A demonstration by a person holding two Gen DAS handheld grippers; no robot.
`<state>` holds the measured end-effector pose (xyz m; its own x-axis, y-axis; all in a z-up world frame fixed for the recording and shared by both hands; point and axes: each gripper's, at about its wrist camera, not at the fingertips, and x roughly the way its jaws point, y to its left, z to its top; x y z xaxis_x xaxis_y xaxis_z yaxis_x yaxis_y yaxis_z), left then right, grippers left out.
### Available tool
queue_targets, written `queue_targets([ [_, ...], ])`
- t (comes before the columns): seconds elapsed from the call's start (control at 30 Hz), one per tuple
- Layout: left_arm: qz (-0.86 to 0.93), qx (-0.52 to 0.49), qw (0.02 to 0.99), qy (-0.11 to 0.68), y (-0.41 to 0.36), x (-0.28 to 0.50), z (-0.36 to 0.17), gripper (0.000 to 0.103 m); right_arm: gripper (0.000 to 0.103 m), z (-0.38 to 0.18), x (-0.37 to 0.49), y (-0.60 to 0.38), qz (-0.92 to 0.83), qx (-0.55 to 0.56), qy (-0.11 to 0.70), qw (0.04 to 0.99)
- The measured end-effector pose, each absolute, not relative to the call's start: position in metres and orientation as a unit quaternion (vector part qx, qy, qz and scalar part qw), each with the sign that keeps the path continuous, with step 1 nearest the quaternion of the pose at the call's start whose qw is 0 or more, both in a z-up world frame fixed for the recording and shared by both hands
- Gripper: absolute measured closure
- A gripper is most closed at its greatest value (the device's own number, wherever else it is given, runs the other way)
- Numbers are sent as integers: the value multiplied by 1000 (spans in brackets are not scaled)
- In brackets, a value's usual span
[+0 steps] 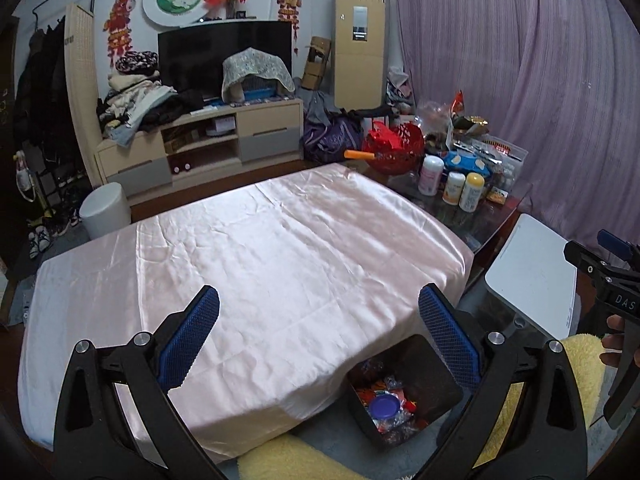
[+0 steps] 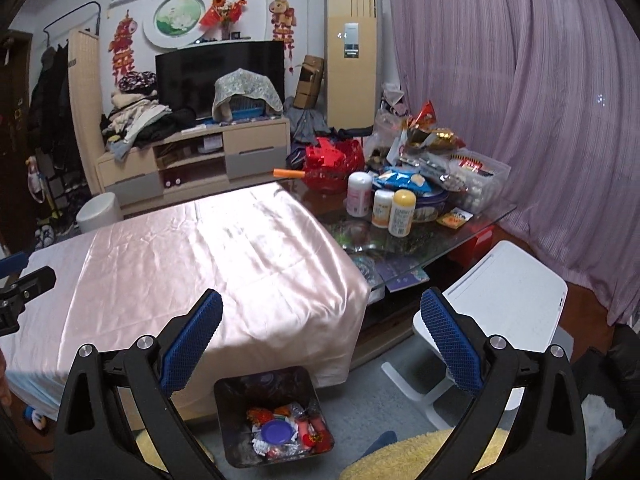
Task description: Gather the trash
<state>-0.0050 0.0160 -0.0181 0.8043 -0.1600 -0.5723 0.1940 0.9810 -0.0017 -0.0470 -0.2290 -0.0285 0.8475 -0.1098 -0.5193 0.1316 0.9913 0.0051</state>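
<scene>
As hand-held grippers gape empty, trash bin below.

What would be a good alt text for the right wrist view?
The open, empty right claw hangs above a dark trash bin holding wrappers and a purple lid, beside a table under bare pink cloth. Bottles and snack bags crowd the glass table behind.
</scene>
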Motion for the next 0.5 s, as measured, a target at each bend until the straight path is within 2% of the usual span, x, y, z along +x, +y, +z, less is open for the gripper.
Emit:
queue_targets([
  [0.5,-79,13,966,245,24,-38,7,8,3,8,-84,-214,-87,9,206,975],
])
